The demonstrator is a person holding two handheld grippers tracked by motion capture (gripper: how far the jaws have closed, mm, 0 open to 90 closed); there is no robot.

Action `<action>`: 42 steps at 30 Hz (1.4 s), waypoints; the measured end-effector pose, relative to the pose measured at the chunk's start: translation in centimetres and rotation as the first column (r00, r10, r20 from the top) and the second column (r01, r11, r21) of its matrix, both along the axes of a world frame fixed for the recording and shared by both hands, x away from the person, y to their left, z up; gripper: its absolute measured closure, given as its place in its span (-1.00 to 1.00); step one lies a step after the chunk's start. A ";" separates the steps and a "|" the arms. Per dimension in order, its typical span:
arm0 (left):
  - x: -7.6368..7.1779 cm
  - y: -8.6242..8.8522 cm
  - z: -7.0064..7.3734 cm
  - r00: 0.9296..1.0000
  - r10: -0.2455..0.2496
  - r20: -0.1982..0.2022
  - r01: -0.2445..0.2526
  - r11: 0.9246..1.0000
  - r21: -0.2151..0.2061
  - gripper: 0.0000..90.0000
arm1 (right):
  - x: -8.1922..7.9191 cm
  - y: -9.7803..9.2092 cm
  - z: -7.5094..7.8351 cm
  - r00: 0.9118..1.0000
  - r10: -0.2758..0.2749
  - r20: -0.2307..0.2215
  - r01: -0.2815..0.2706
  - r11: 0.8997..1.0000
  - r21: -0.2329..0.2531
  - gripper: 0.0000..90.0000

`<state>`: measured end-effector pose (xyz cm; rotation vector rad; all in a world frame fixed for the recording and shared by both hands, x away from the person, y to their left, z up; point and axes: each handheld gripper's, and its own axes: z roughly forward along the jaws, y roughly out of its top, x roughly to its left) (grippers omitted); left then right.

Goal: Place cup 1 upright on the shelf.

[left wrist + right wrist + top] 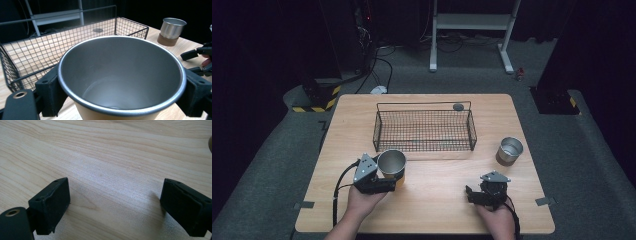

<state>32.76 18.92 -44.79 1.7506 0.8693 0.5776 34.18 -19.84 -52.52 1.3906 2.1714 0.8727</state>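
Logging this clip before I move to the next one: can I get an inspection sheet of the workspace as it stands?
Surface: wooden table, light grain, bare between the grippers.
Job's things: steel cup upright, held at its sides, near the front left corner of the wire basket; second steel cup upright on the table to the right, untouched.
Clutter: small dark round disc by the basket's back right corner.
Grippers: left gripper shut on the steel cup; right gripper open, low over bare wood.
Cables: black cable trailing from the left gripper; more cables on the floor beyond the table.
Surroundings: grey carpet, white stand frame, hazard-striped bases, dark backdrop.
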 end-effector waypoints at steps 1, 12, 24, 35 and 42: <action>0.1 -0.1 0.0 1.000 0.001 0.001 -0.001 1.000 0.004 -0.70 | 0.0 0.0 0.0 1.000 0.000 0.000 0.000 1.000 0.000 -0.80; 1.0 -0.7 1.1 1.000 0.008 0.019 -0.007 1.000 -0.023 -0.71 | 0.0 0.0 0.0 1.000 0.003 0.000 -0.003 1.000 0.001 -0.80; 2.1 -0.4 1.6 1.000 0.023 0.010 -0.022 0.999 -0.038 -0.70 | 0.0 0.0 0.0 1.000 0.004 -0.001 -0.004 1.000 0.001 -0.80; 3.5 -0.5 2.2 1.000 0.027 -0.003 -0.027 0.998 -0.056 -0.70 | 0.0 0.0 0.0 1.000 0.003 0.000 -0.003 1.000 0.001 -0.80; 4.5 -0.8 2.5 0.999 0.033 -0.001 -0.033 0.998 -0.060 -0.70 | 0.0 0.0 0.0 1.000 0.003 0.000 -0.003 1.000 0.000 -0.80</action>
